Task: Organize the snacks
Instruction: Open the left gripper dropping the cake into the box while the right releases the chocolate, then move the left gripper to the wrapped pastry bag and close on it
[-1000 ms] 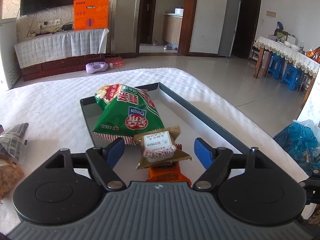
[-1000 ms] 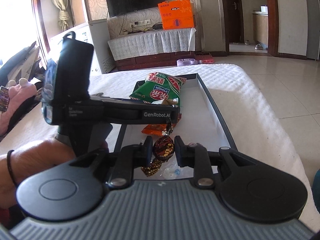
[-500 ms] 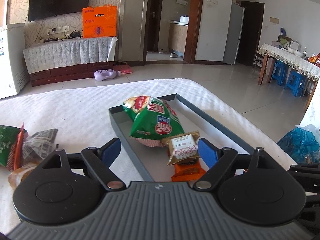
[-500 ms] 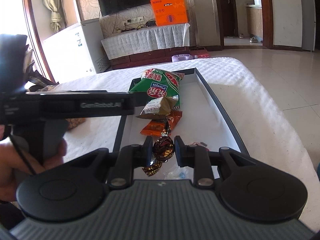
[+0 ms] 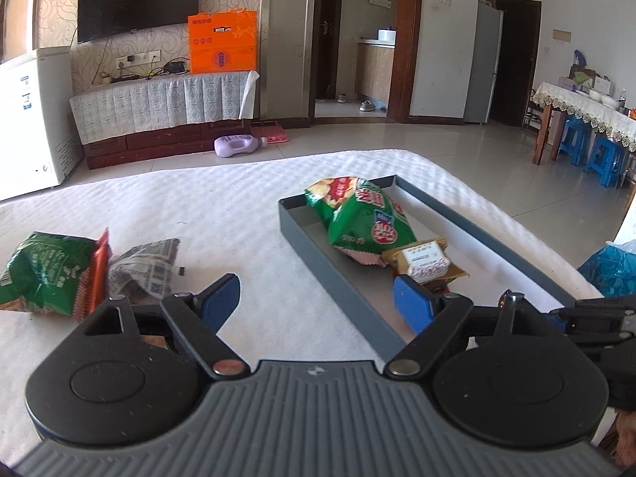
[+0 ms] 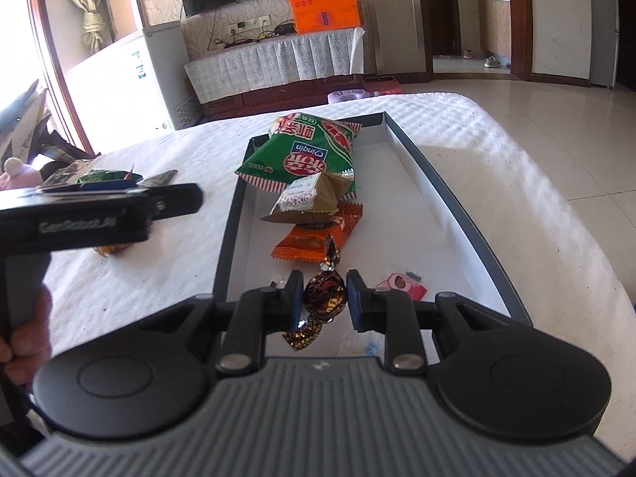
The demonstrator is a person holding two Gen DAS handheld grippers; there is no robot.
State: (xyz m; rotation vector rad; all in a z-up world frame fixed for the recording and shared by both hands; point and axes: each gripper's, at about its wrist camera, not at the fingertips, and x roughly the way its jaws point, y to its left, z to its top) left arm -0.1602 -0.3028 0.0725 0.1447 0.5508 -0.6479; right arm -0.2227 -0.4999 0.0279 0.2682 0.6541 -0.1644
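Clamping a foil-wrapped candy [image 6: 325, 297] in our right hand-held gripper [image 6: 324, 298] above the grey tray [image 6: 445, 189], we are holding our left hand-held gripper [image 5: 316, 298] wide open, empty, over the white-covered bench [image 5: 222, 206].

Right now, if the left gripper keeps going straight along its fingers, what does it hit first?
Probably the bare white tablecloth. The left gripper, open and empty, points down at cloth just left of the tray's near wall. The loose snack packets lie off to its left. Depth is uncertain.
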